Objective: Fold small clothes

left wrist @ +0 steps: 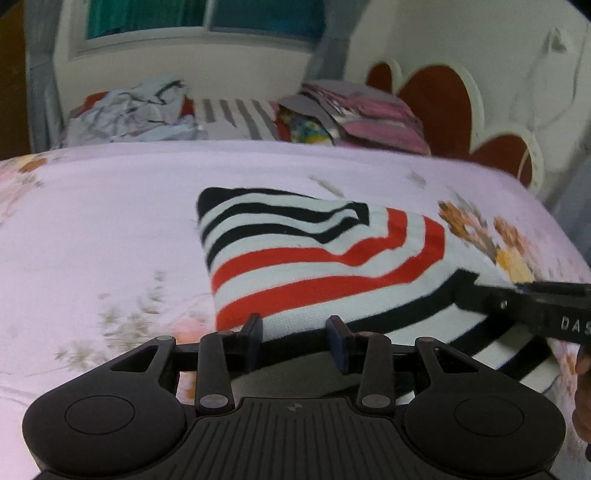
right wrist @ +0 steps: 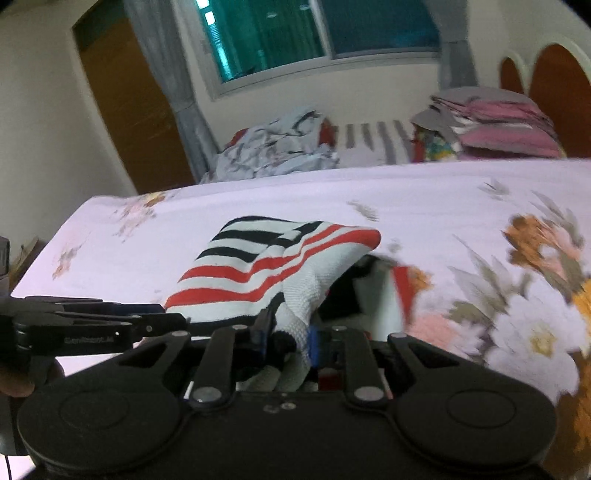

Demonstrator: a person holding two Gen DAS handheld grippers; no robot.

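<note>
**Striped garment on bed, right jaws clamped on its near edge**

The striped garment (left wrist: 317,258), white with black and red bands, lay on the bed (left wrist: 110,221), on a pale sheet printed with flowers. In the left wrist view its far part lay flat, with one corner turned back over the black stripes.

Right gripper (right wrist: 286,341): jaws narrow, pinching a bunched white fold of the garment between the blue pads. In the right wrist view the cloth rose from the jaws in a raised tent, the underside open and dark to the right. In the left wrist view this gripper entered from the right edge, its tip at the garment's right edge on a black stripe.

Left gripper (left wrist: 295,339): jaws partly apart, at the near hem of the garment. The cloth ran between and under the fingers; whether the pads pressed on it could not be told. In the right wrist view this gripper reached in from the left, its tip at the garment's left edge.

At the far side of the bed: a crumpled pale cloth (left wrist: 133,110), a striped pillow (left wrist: 236,118) and a stack of pink and grey folded pieces (left wrist: 369,110). A red and white headboard (left wrist: 443,103) stood at right, a window (right wrist: 325,33) above.

Both views were motion-blurred.
</note>
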